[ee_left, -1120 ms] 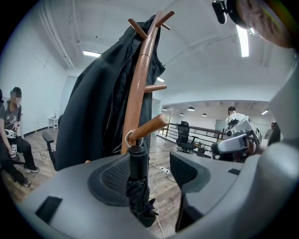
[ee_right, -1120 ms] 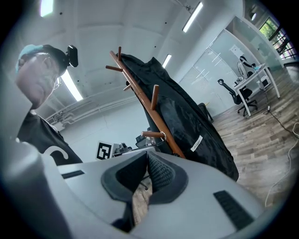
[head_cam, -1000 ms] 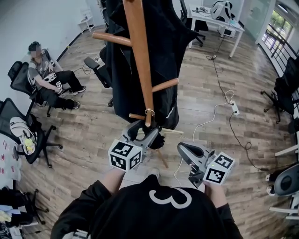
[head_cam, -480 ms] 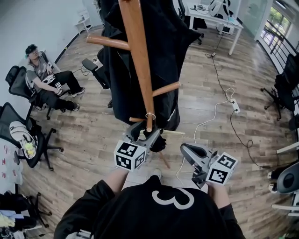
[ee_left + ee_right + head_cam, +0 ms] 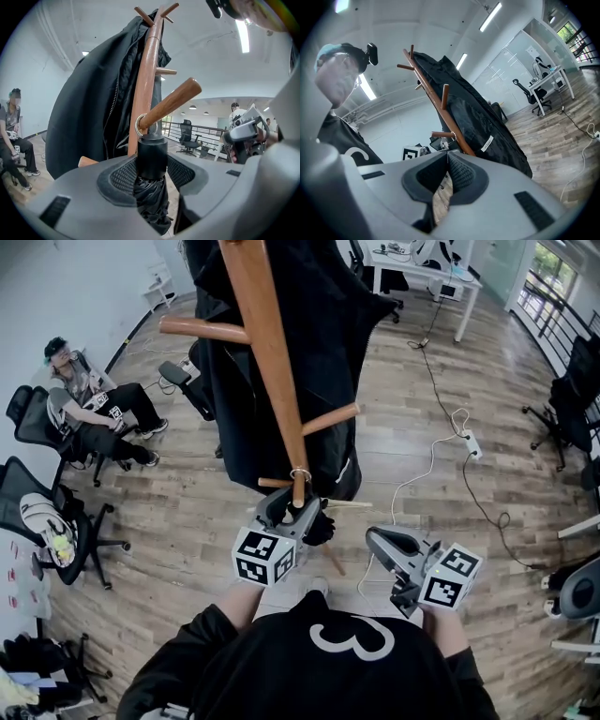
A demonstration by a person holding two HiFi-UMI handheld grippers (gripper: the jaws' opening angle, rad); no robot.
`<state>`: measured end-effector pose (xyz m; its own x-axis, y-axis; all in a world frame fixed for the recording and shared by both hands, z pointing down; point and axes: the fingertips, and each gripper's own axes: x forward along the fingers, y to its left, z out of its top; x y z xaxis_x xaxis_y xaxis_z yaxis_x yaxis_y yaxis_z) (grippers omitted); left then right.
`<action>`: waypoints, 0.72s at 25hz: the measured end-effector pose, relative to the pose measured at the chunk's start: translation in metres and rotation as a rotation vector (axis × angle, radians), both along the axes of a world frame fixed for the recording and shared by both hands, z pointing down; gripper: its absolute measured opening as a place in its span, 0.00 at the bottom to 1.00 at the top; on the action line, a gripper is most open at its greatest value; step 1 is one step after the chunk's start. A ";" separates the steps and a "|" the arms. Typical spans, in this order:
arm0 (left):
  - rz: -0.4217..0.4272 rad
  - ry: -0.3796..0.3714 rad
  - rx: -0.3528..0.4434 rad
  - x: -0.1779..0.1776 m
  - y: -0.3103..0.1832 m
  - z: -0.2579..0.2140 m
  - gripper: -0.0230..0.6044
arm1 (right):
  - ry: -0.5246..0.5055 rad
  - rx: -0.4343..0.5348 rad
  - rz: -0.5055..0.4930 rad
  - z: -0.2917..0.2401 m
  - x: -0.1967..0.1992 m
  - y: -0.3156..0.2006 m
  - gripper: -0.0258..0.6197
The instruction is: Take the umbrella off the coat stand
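Note:
A black folded umbrella [image 5: 320, 527] hangs by a metal ring [image 5: 140, 125] from a low peg [image 5: 171, 101] of the wooden coat stand [image 5: 267, 362]. My left gripper [image 5: 289, 513] is at the umbrella's cylindrical handle [image 5: 151, 157]. Its jaws have just been closing, and both mesh pads now press on the handle's sides. In the left gripper view the folded canopy hangs below the jaws. My right gripper [image 5: 382, 543] hovers to the right of the stand, apart from it. It is shut with nothing in it, as the right gripper [image 5: 446, 165] view shows.
A long black coat [image 5: 319, 334] drapes the stand behind the pole. A person sits on an office chair [image 5: 89, 413] at the left, with another chair [image 5: 56, 521] nearer. A white cable and power strip [image 5: 472, 444] lie on the wood floor; a desk [image 5: 427, 263] stands far back.
My left gripper has edged down and in around the umbrella handle, and its jaws have narrowed onto it. The right gripper has barely moved.

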<state>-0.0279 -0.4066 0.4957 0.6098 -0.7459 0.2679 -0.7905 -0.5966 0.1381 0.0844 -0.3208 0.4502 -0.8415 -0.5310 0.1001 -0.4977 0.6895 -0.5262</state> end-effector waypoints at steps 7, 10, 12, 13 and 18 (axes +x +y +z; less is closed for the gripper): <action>-0.007 -0.002 0.006 0.002 0.000 0.000 0.36 | 0.000 -0.001 -0.003 0.003 0.002 -0.002 0.08; -0.006 -0.005 0.002 0.002 0.002 0.001 0.36 | 0.002 -0.001 -0.009 0.006 0.000 -0.001 0.08; -0.009 -0.007 0.000 0.002 0.002 0.001 0.36 | 0.002 0.000 -0.013 0.006 -0.001 0.000 0.08; -0.012 -0.008 -0.002 0.001 0.002 0.001 0.36 | 0.002 -0.001 -0.014 0.007 -0.002 -0.001 0.08; -0.022 -0.015 -0.009 0.000 0.001 0.000 0.36 | 0.004 -0.006 -0.020 0.006 -0.003 -0.002 0.08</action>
<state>-0.0280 -0.4060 0.4955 0.5889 -0.7568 0.2837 -0.8057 -0.5775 0.1318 0.0813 -0.3226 0.4558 -0.8513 -0.5137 0.1065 -0.4861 0.6960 -0.5286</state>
